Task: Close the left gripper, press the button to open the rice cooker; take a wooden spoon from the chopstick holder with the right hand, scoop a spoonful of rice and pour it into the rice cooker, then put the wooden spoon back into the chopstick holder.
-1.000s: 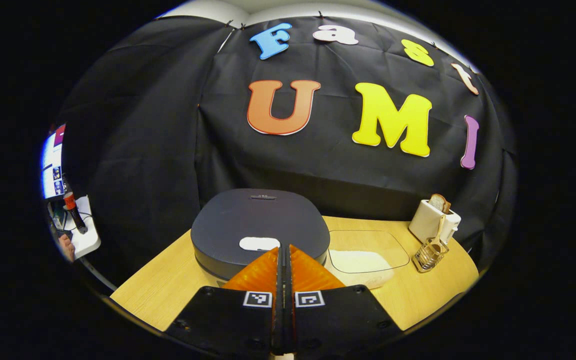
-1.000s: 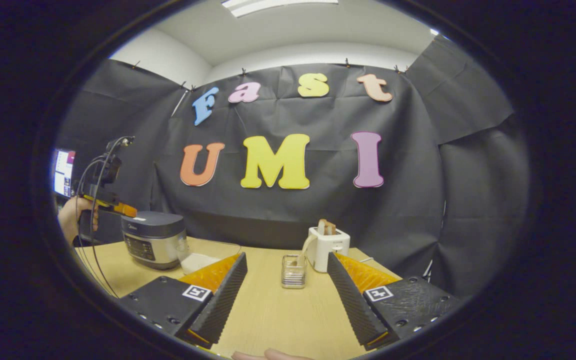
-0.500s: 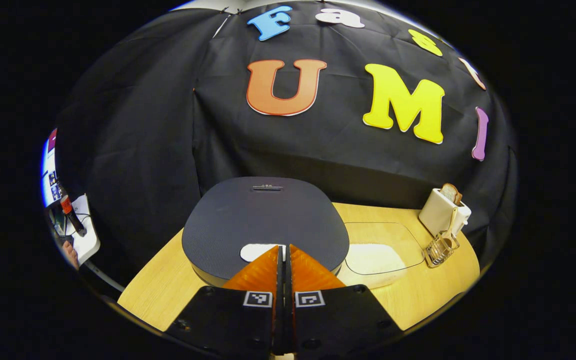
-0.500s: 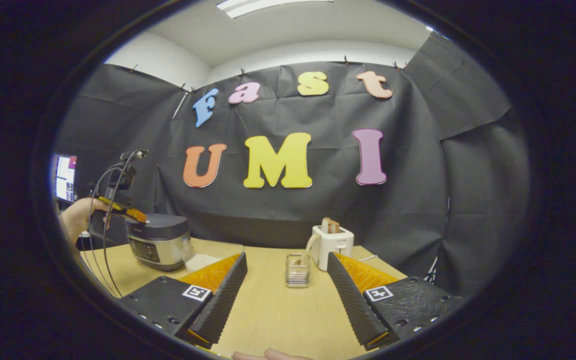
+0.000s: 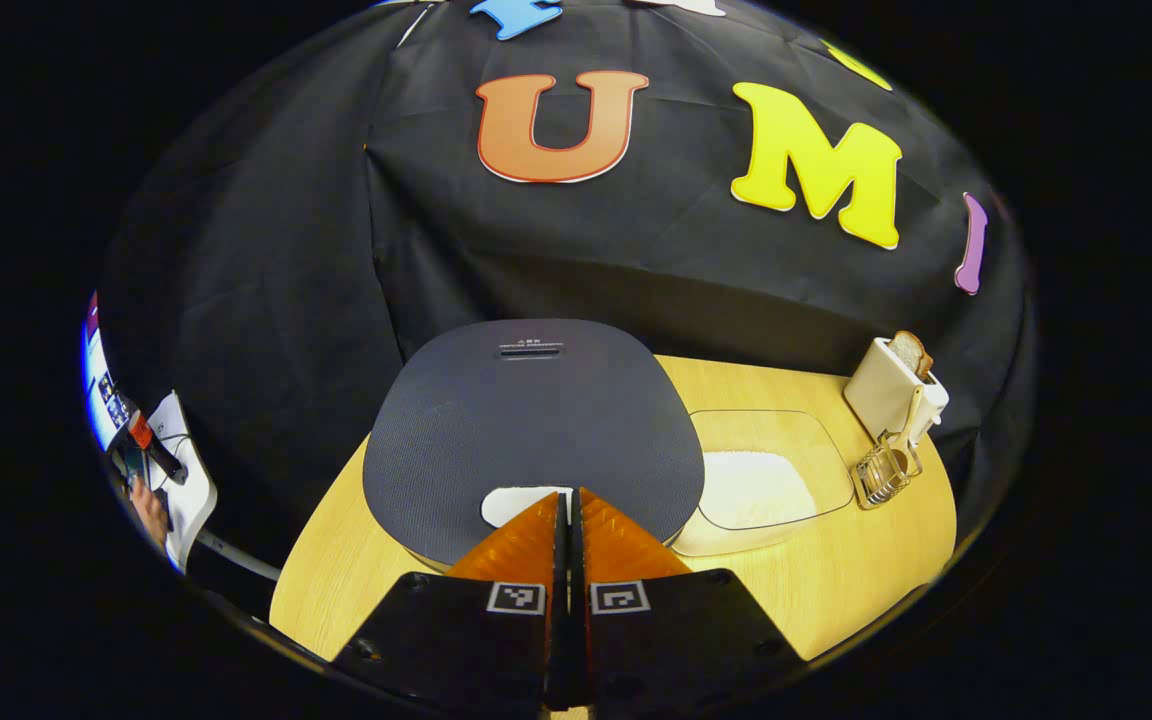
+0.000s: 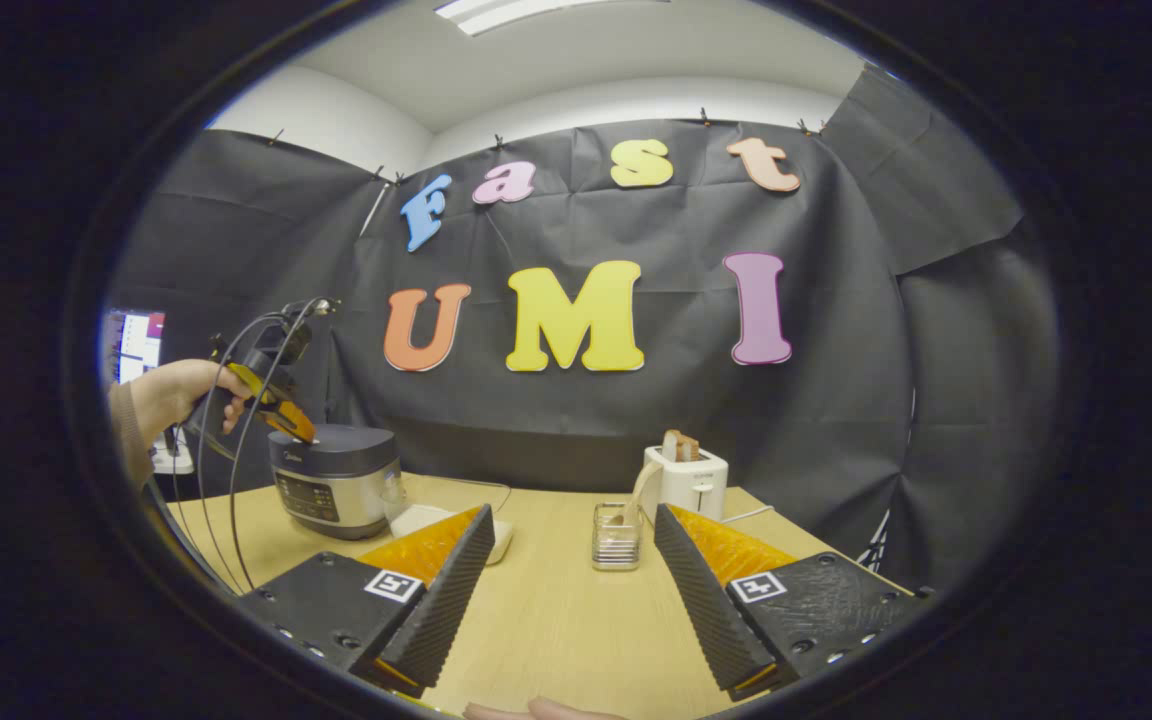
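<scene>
Two claws are at work over one wooden bench [image 6: 546, 620]; the left claw [image 5: 568, 500] has its fingers pressed together with nothing between them, and its tip is at the white button [image 5: 511, 505] on the front edge of the cooker [image 5: 531, 420] lid; I cannot tell if it touches the button; the lid lies flat and shut. In the right gripper view the same claw [image 6: 298, 430] comes down on the cooker [image 6: 336, 480] from the left, tilted, held by a hand [image 6: 171, 395] with cables hanging under it.

The right claw [image 6: 571, 540] is wide apart and holds nothing; it hangs low over the bench; between its fingers, farther back, stands the holder [image 6: 616, 535] with the spoon [image 6: 639, 488] leaning in it, the handle going up to the right; nothing stands between this claw and the holder. Just behind the holder is a white toaster [image 6: 686, 482] with a slice of bread [image 6: 679, 445] standing in its slot.

Just right of the cooker lies a clear tray [image 5: 816, 445] with white rice [image 5: 754, 488] in it; the holder [image 5: 884, 475] and toaster [image 5: 891, 388] stand near the far right corner, well apart from the cooker. At the far left edge, off the bench, there is a screen [image 5: 96, 395].
</scene>
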A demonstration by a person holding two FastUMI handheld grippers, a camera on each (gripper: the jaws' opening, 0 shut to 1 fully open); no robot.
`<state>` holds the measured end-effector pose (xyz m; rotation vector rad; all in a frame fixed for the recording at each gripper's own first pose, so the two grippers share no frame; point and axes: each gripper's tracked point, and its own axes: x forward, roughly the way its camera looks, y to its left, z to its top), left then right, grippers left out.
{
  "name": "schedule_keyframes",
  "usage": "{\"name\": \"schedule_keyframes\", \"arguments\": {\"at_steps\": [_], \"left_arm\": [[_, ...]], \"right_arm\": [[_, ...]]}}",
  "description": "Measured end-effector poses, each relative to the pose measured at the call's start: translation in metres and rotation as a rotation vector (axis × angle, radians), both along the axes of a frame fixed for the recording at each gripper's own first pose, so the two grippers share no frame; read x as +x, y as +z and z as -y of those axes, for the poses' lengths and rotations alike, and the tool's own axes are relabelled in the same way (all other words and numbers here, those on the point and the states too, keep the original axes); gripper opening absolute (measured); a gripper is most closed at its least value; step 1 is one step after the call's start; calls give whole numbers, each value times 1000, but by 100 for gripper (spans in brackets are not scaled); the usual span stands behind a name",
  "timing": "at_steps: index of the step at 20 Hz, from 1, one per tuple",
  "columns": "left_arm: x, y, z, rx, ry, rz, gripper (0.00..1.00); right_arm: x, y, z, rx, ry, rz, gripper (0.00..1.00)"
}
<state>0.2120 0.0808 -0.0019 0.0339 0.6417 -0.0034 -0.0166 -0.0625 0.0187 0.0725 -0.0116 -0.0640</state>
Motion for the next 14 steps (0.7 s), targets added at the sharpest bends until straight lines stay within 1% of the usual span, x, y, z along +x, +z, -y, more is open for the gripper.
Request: {"name": "schedule_keyframes", "arguments": {"at_steps": [1,2,3,4,7,9,11,12,13,14], "left_arm": [[11,-11,-7,7,21,5,3],[5,-3,-1,9,45,-42,3],[5,0,0,40,41,-24,3],[5,-4,1,63,33,-40,3],[5,9,3,66,11,1,3],[1,23,4,62,3,75,3],[0,62,2,60,-7,221,4],[-4,79,7,49,-16,285,7],[-11,92,11,40,-33,327,17],[-26,102,17,22,-41,344,27]], "right_arm": [[0,0,-3,-2,6,-2,96],[-1,1,-5,-9,11,-1,96],[-3,3,-7,-19,14,7,96],[-6,7,-6,-27,11,20,96],[-9,13,-7,-38,14,47,96],[-5,7,-7,-36,16,35,96],[-1,2,-5,-32,9,18,96],[1,-2,-6,-30,8,9,96],[4,-5,-7,-29,7,-1,96],[6,-9,-8,-32,6,-11,95]]}}
